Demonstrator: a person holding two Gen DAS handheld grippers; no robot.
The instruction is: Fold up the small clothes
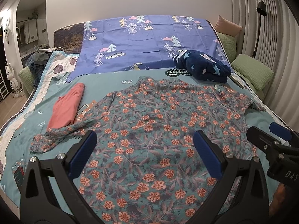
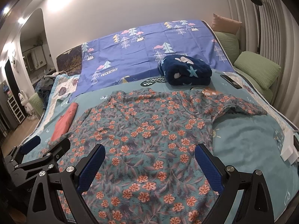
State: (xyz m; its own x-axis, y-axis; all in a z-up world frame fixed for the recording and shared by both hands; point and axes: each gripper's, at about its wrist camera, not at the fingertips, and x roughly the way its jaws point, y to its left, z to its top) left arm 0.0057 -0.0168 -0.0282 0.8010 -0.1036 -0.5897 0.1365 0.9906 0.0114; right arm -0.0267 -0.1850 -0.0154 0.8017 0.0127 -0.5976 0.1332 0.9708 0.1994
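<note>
1. Left wrist view: we see a floral shirt [image 1: 160,130] spread flat on a teal bedspread [image 1: 104,83], collar at the far end and hem toward us, so its long axis runs near to far. Our left gripper [image 1: 143,149] hangs just above the near part of the shirt, blue pads wide apart, holding nothing. The shirt's left sleeve [image 1: 56,138] trails out to the left, close beside this gripper. A folded coral garment [image 1: 67,106] lies just beyond that sleeve. The right gripper [image 1: 269,132] enters at the right edge, also spread and empty.

2. Right wrist view: our right gripper [image 2: 150,164] hovers over the near right part of the floral shirt [image 2: 149,130], jaws wide and empty. The right sleeve [image 2: 243,106] lies farther off, to the far right. The left gripper [image 2: 50,142] shows at the near left. A folded navy star blanket [image 2: 185,71] rests beyond the collar.

3. We judge each sleeve lies outward of its own gripper, the left one nearer.
</note>
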